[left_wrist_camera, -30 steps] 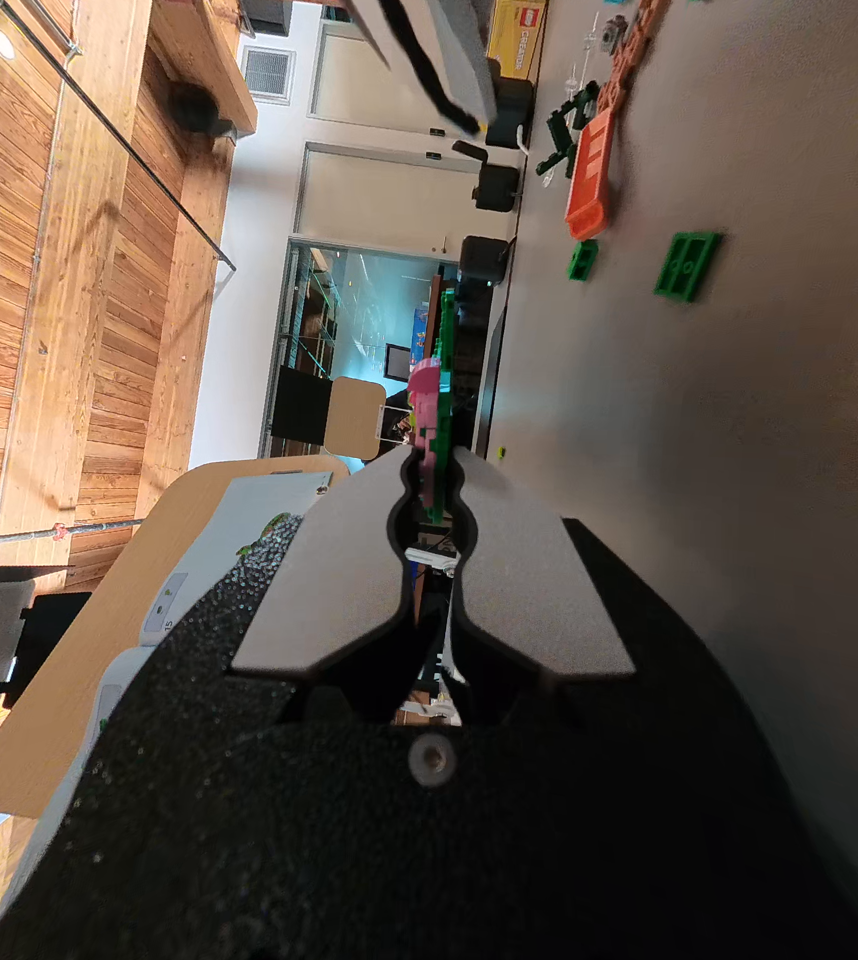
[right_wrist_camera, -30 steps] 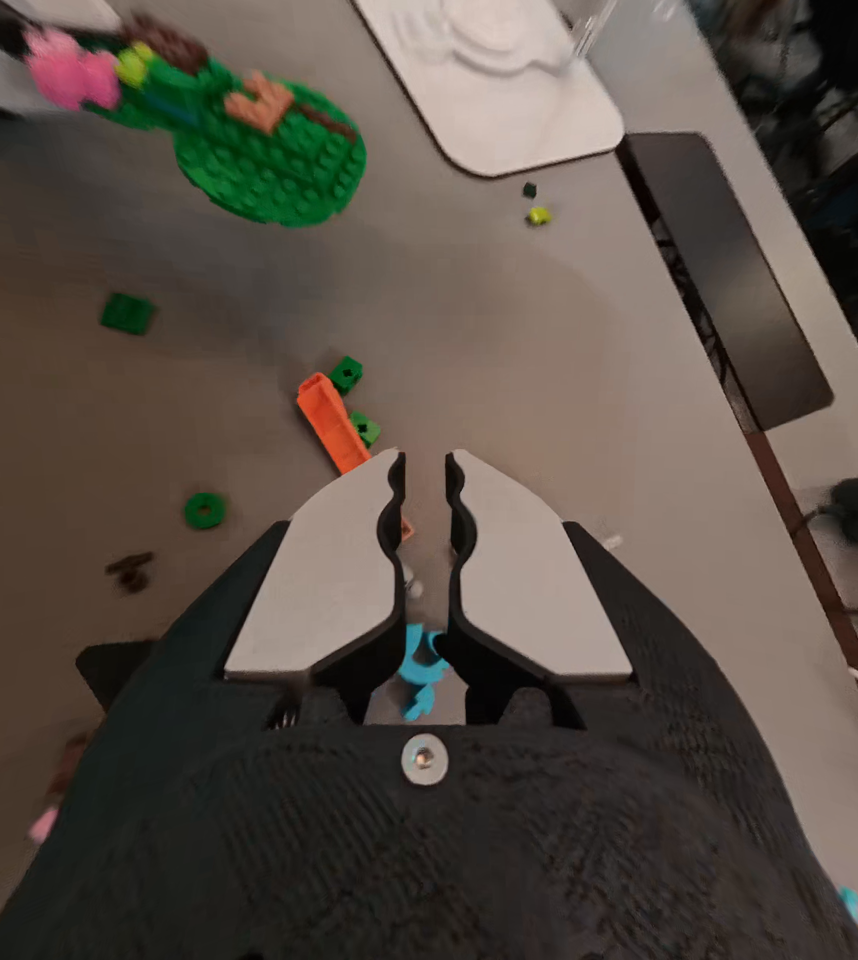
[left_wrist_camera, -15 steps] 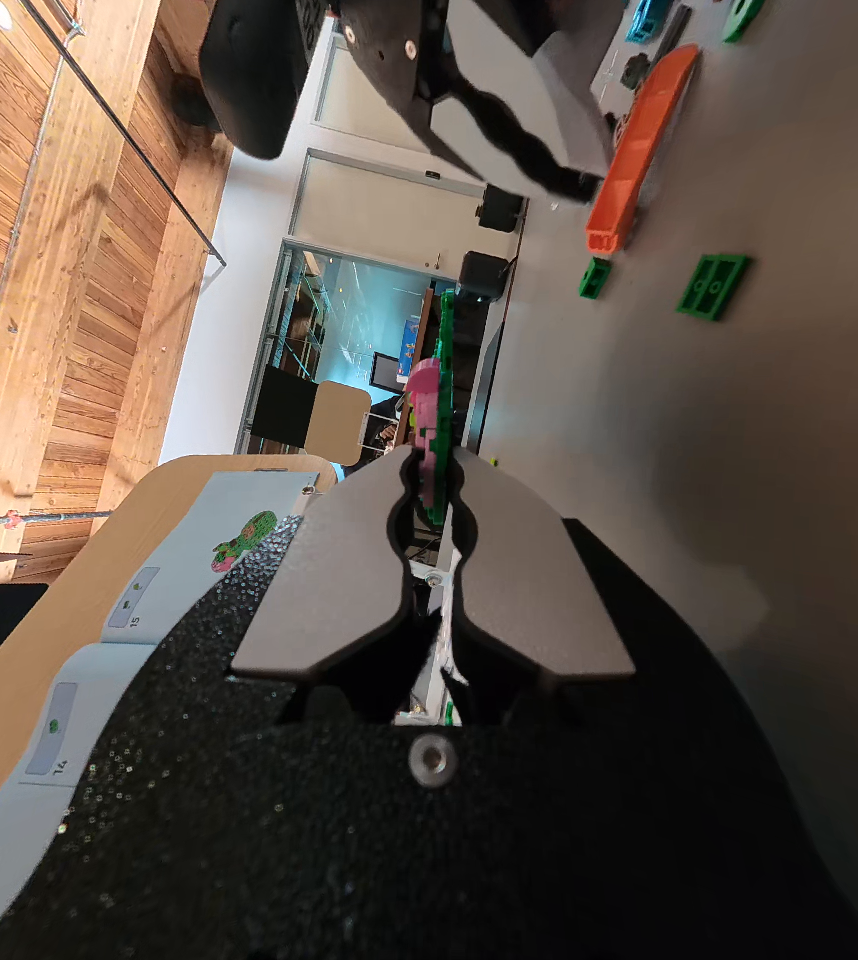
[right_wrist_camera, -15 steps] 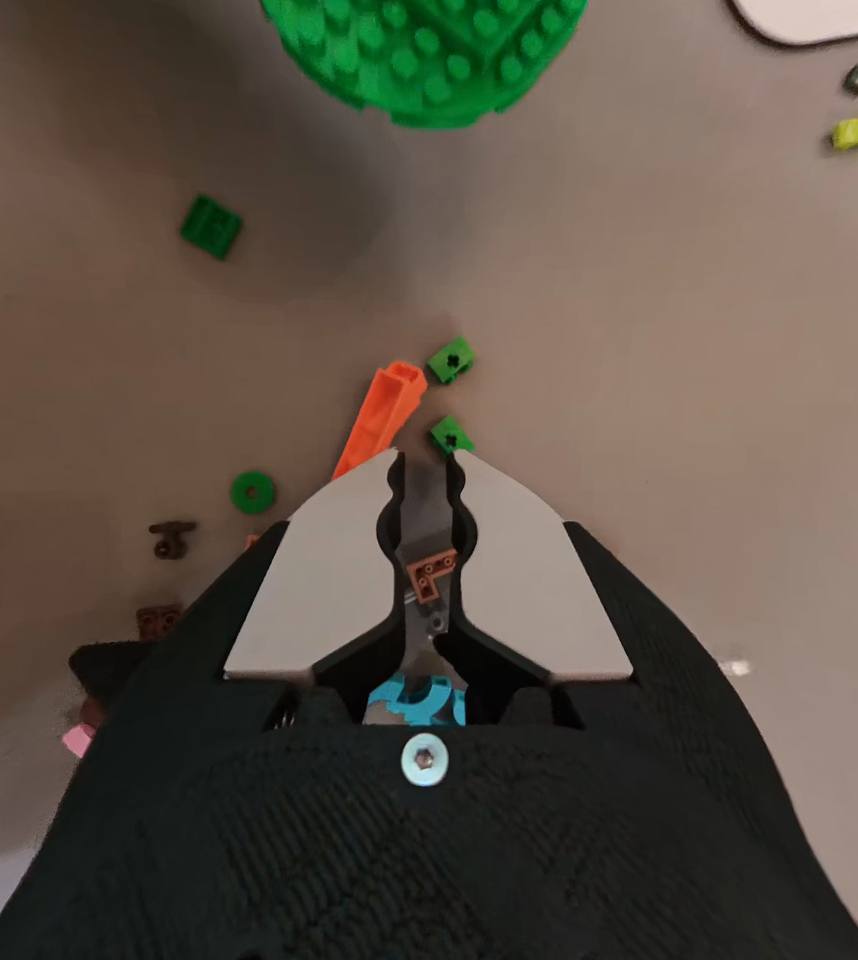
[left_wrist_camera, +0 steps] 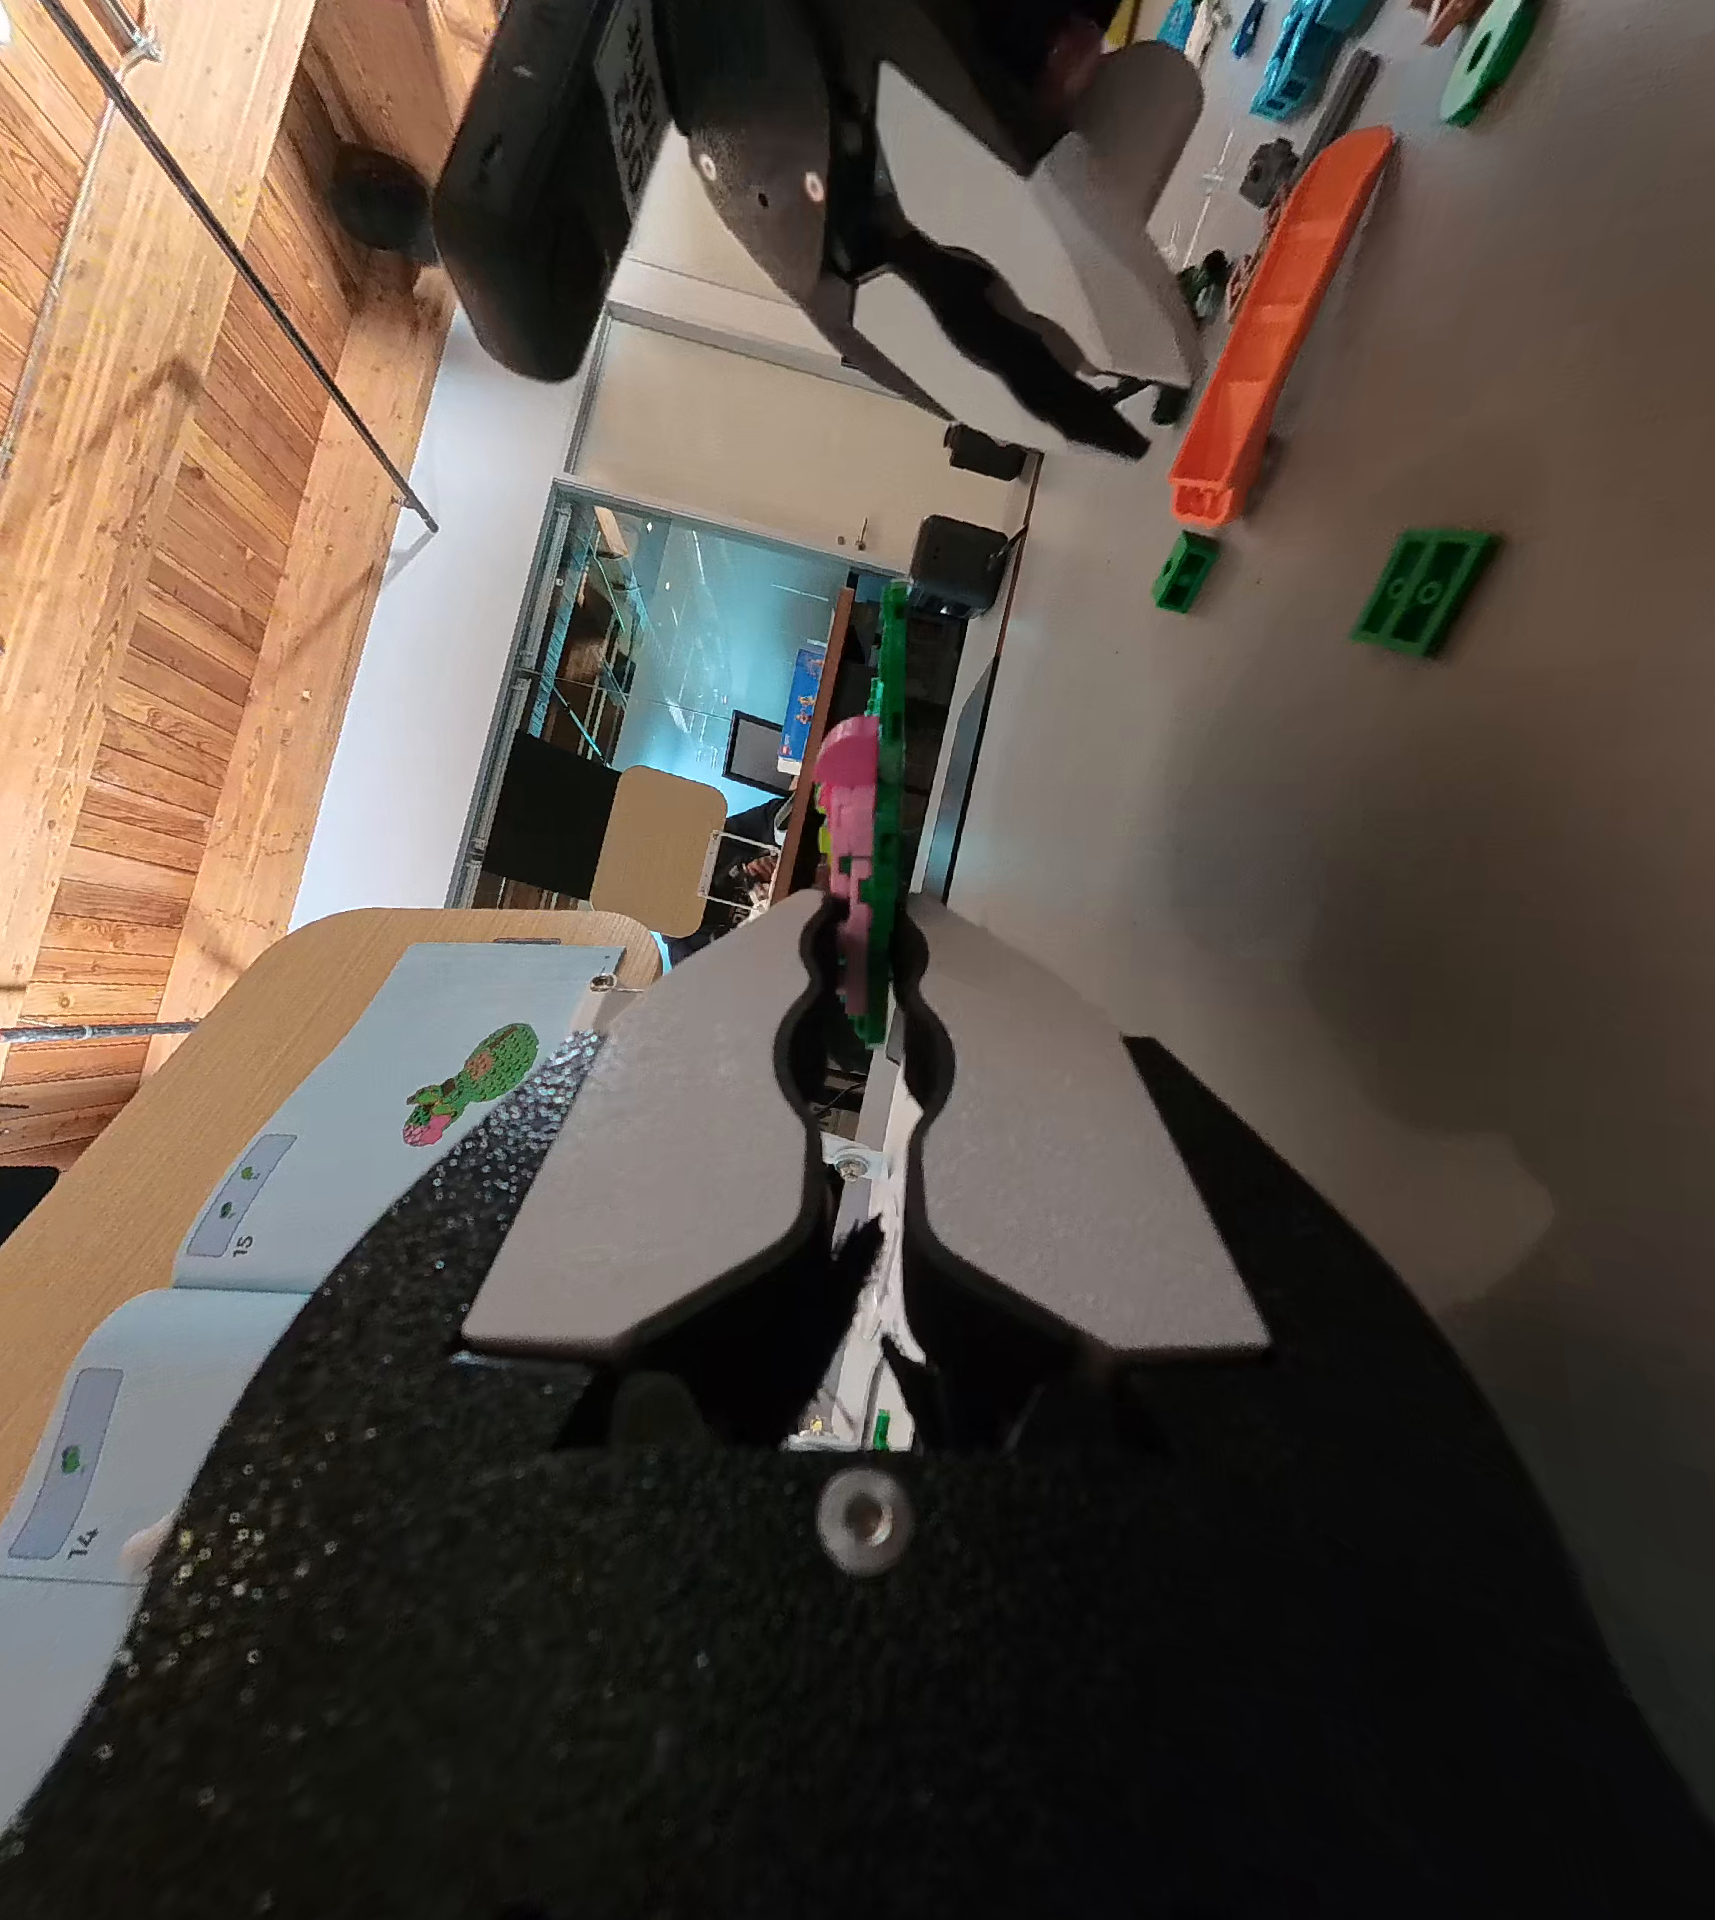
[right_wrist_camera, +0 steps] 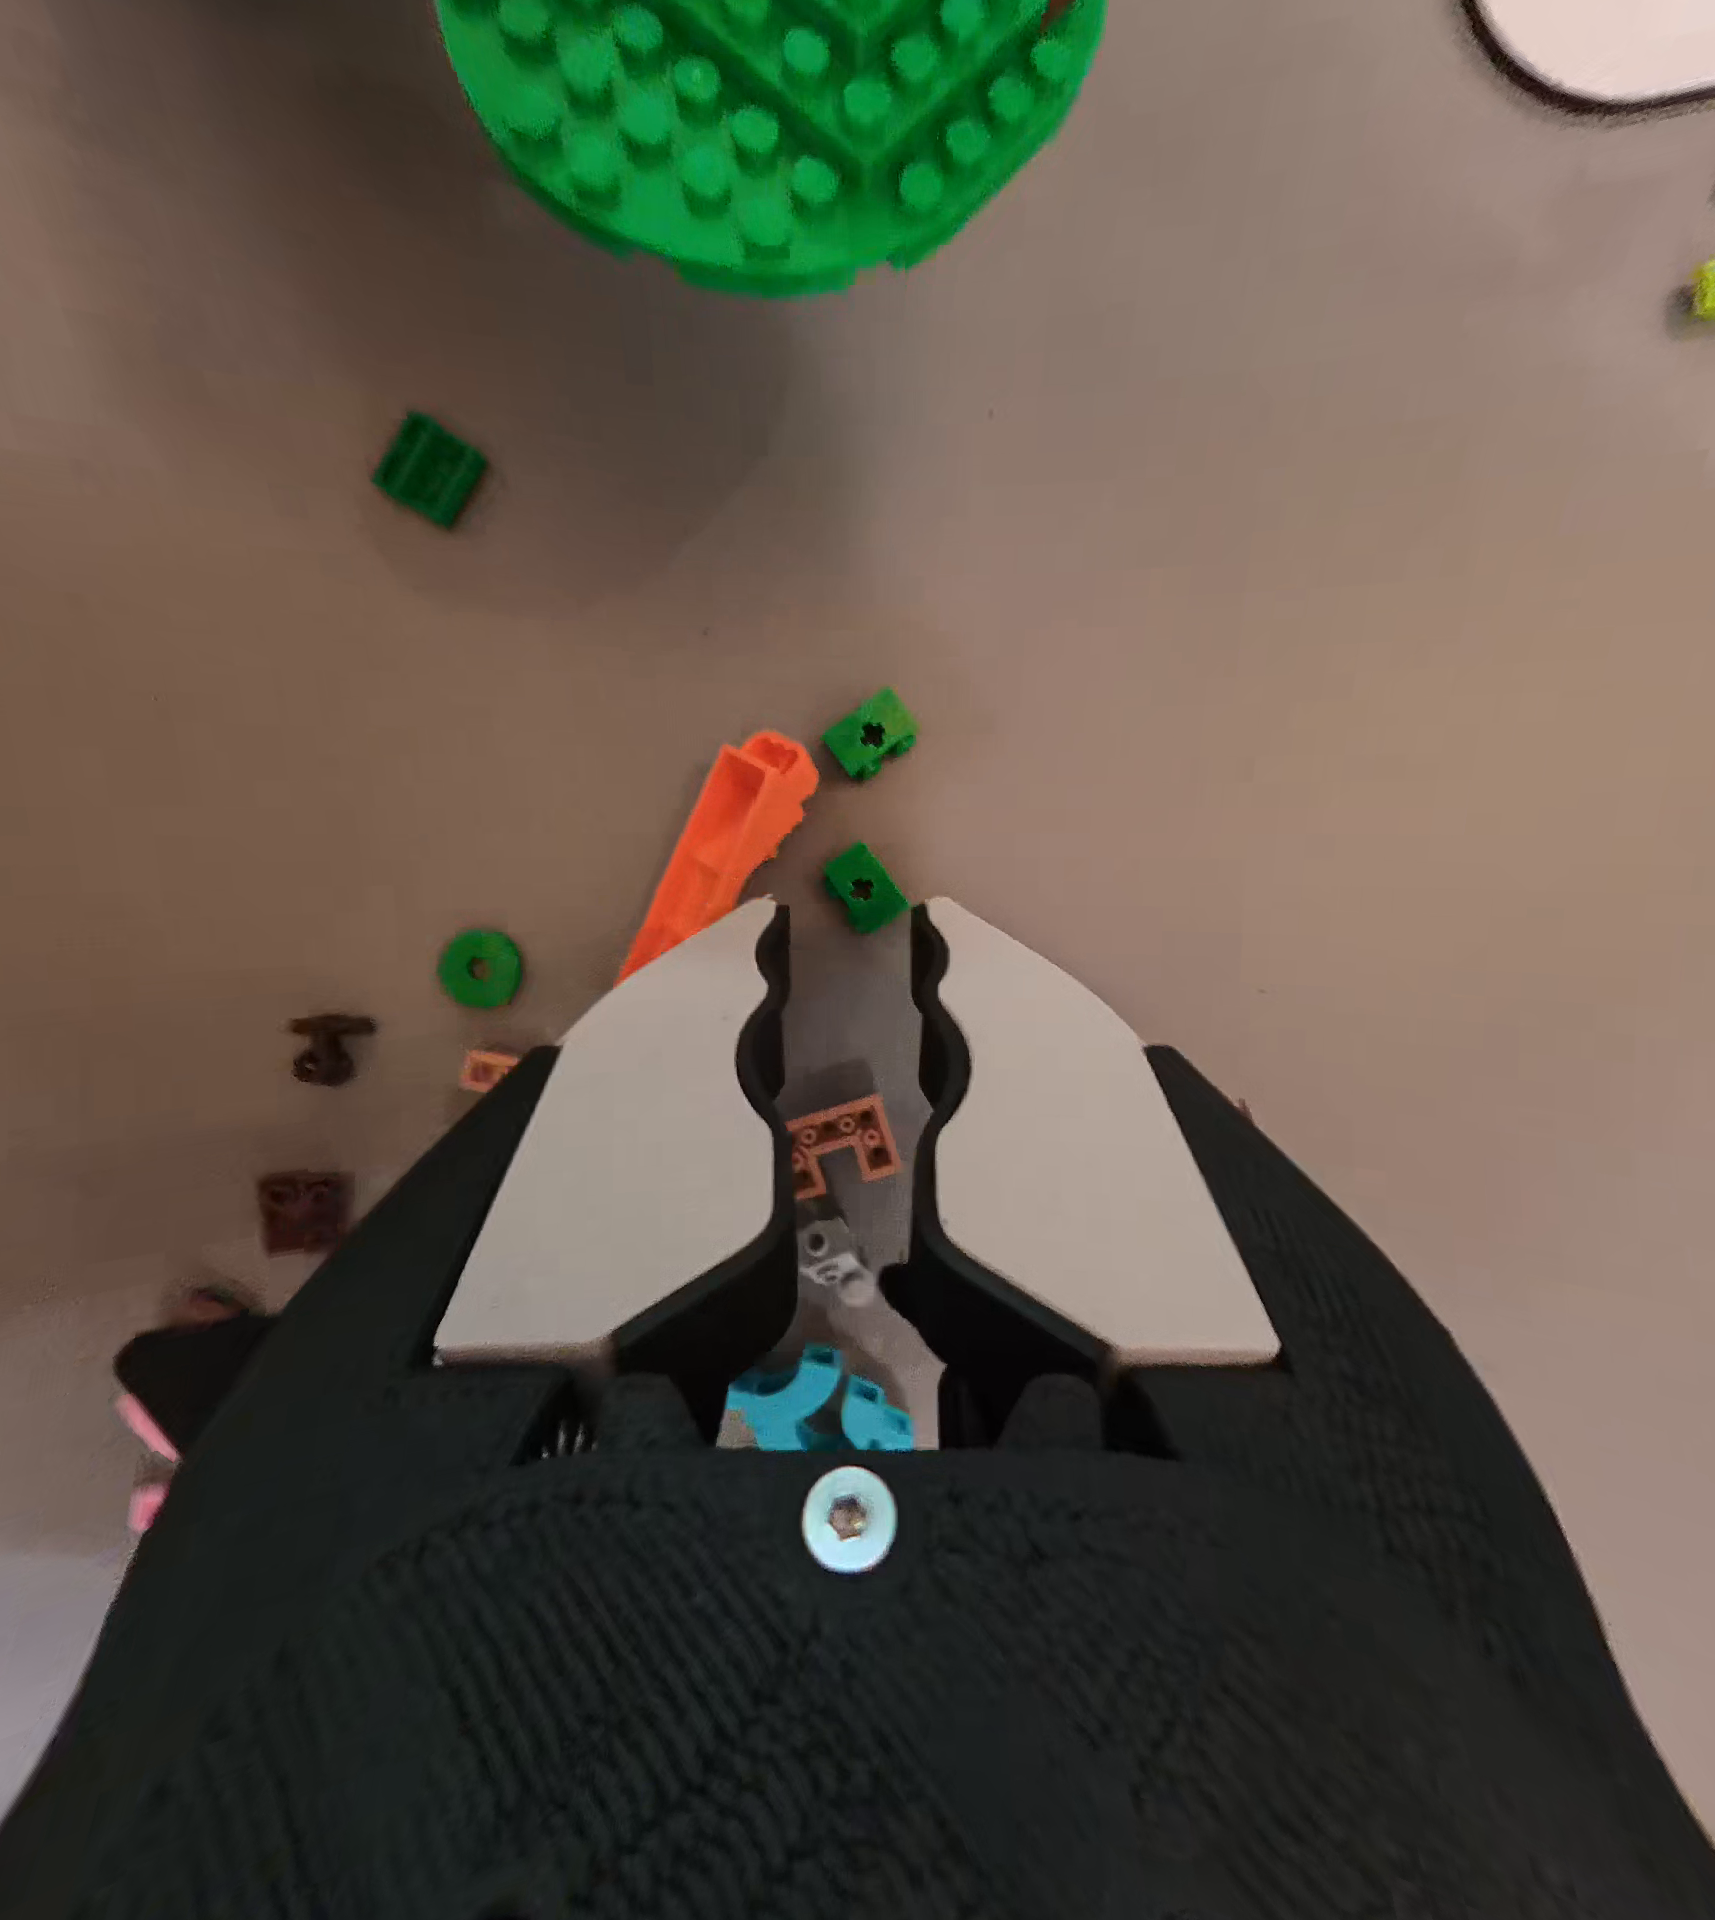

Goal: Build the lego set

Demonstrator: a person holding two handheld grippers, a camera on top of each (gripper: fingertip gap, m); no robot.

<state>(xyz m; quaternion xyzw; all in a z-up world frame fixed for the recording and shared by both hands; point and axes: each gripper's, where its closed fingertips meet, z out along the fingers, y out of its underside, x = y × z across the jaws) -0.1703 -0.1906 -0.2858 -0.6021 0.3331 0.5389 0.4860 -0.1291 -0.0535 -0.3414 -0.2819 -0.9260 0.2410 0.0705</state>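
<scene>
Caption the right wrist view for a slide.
Right gripper, jaws open, above a brown L-shaped piece on the grey table.

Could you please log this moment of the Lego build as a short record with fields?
left gripper: shut on the green assembly, held edge-on, pink pieces on it
right gripper: open, empty, pointing down at the table
between right fingers: tan L-shaped plate, small grey piece, blue piece, all lying on the table
ahead of right tips: green cube, orange long piece
loose nearby: green ring, green flat plate
left side: open instruction booklet
</scene>
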